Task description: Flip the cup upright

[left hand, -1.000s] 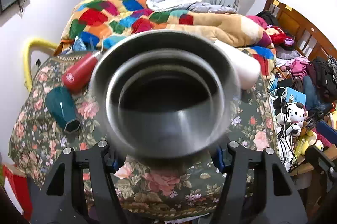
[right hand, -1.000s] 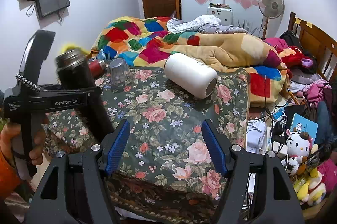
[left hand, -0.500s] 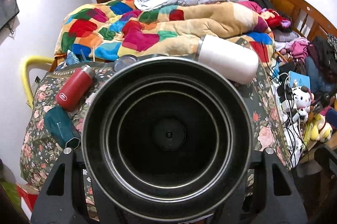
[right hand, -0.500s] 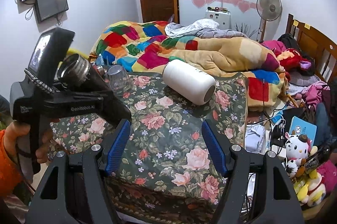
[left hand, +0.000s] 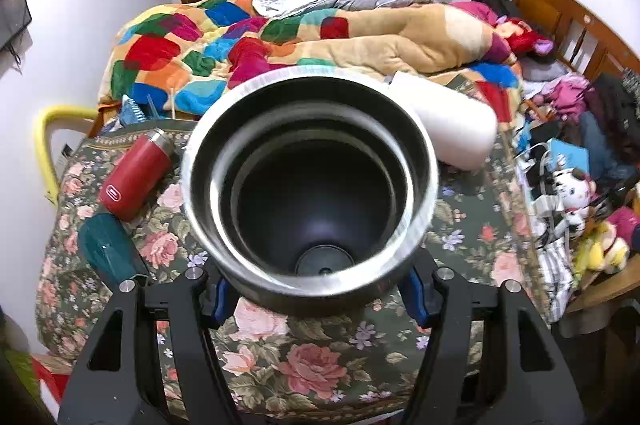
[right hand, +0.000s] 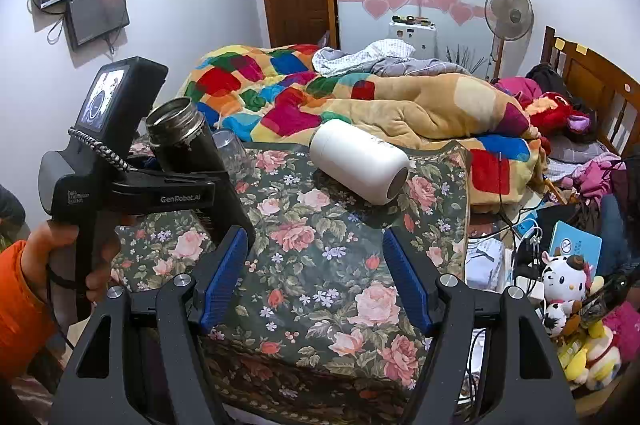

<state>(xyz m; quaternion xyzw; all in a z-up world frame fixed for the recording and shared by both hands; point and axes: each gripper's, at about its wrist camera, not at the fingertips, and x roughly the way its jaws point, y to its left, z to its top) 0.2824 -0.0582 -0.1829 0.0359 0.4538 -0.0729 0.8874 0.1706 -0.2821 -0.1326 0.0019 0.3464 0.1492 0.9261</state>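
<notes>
above the floral cloth [right hand: 320, 265], the left hand-held gripper [left hand: 316, 295] pinches a dark steel cup [left hand: 310, 189] (mouth tilted up); right hand-held gripper [right hand: 314, 281] spread.

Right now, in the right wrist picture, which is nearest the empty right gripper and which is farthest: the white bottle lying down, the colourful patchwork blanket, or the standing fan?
1. White bottle lying down, on the flowery cloth ahead of the right gripper.
2. Colourful patchwork blanket, on the bed behind it.
3. Standing fan, by the back wall, right.
</notes>
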